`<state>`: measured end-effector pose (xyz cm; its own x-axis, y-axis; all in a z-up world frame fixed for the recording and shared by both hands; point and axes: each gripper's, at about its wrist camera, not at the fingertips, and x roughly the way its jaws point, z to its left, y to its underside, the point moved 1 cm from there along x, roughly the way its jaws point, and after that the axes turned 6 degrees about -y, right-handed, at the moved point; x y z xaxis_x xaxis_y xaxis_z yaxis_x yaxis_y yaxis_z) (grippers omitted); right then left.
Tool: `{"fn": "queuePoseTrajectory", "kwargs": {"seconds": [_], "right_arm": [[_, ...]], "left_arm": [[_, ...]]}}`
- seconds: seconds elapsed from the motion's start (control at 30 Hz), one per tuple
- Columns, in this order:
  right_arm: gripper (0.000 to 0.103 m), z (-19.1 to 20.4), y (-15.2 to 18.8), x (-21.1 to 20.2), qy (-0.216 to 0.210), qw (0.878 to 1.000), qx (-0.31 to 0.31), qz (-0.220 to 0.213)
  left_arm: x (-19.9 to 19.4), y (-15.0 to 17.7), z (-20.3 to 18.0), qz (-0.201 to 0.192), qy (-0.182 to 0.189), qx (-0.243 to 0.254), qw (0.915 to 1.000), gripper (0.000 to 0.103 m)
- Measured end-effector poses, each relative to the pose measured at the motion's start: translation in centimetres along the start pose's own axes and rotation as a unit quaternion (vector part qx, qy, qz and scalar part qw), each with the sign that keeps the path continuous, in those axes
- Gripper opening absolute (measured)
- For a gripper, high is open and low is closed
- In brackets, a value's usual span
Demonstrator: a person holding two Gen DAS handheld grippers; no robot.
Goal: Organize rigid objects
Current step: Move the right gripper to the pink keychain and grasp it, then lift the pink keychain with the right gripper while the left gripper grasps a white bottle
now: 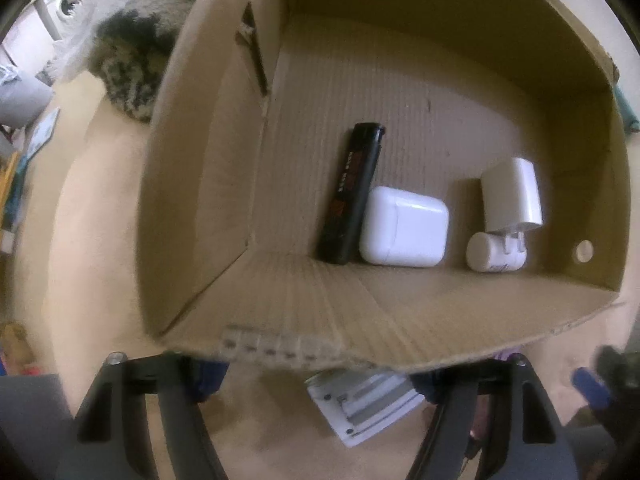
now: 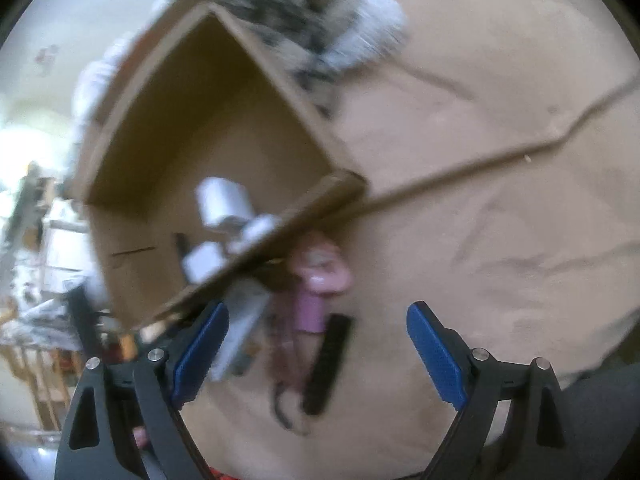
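An open cardboard box [image 1: 400,320] lies on a tan cloth. On its floor are a black lighter [image 1: 352,192], a white earbud case [image 1: 404,226], a white charger plug [image 1: 512,192] and a small white cylinder [image 1: 494,256]. My left gripper [image 1: 318,380] is just outside the box's near wall, jaws apart, with its tips tucked under the wall's edge. A white leaflet [image 1: 360,404] lies flat between them, not pinched. My right gripper [image 2: 318,350] hangs open beside the box [image 2: 200,140], above a pink object [image 2: 320,280], a black comb [image 2: 328,360] and a dark cord [image 2: 284,360], all blurred.
A furry grey-and-white item [image 1: 128,52] lies against the box's far left corner. Household clutter and a washing machine [image 1: 64,0] fill the far left. In the right wrist view, wide tan cloth [image 2: 500,160] spreads to the right.
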<state>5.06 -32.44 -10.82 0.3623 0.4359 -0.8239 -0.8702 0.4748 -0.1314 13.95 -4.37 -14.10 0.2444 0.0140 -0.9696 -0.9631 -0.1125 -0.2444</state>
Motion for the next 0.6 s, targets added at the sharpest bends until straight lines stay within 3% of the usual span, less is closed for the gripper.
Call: {"fn": "queuePoseTrajectory", "kwargs": {"seconds": [0.07, 0.23, 0.27, 0.3, 0.4, 0.47, 0.6], "right_arm": [[0.087, -0.1, -0.7, 1.3, 0.016, 1.000, -0.001, 0.014], [0.071, 0.9, -1.9, 3.8, 0.026, 0.999, -0.028, 0.022], [0.068, 1.2, -2.1, 4.4, 0.026, 0.999, -0.033, 0.023], [0.067, 1.3, -2.3, 5.0, 0.026, 0.999, -0.038, 0.027], [0.060, 1.4, -2.5, 6.7, 0.034, 0.998, -0.046, 0.037], [0.044, 1.4, -2.6, 7.1, 0.050, 0.997, -0.056, 0.028], [0.039, 1.7, -2.6, 6.5, 0.053, 0.997, -0.060, 0.018]], "left_arm": [[-0.3, -0.2, -0.5, -0.002, 0.025, 0.013, 0.9996, 0.040], [-0.8, 0.1, -0.6, -0.010, 0.022, 0.017, 0.9996, 0.038], [-0.9, 0.1, -0.4, -0.011, 0.023, 0.014, 0.9996, 0.034], [-1.2, 0.2, 0.0, -0.013, 0.018, 0.015, 0.9996, 0.021], [-2.2, 0.3, 0.8, -0.024, 0.008, 0.022, 0.9994, 0.013], [-2.4, 0.5, 1.2, -0.021, 0.008, 0.021, 0.9995, 0.012], [-2.3, 0.8, 2.3, -0.011, 0.029, -0.002, 0.9995, 0.012]]}}
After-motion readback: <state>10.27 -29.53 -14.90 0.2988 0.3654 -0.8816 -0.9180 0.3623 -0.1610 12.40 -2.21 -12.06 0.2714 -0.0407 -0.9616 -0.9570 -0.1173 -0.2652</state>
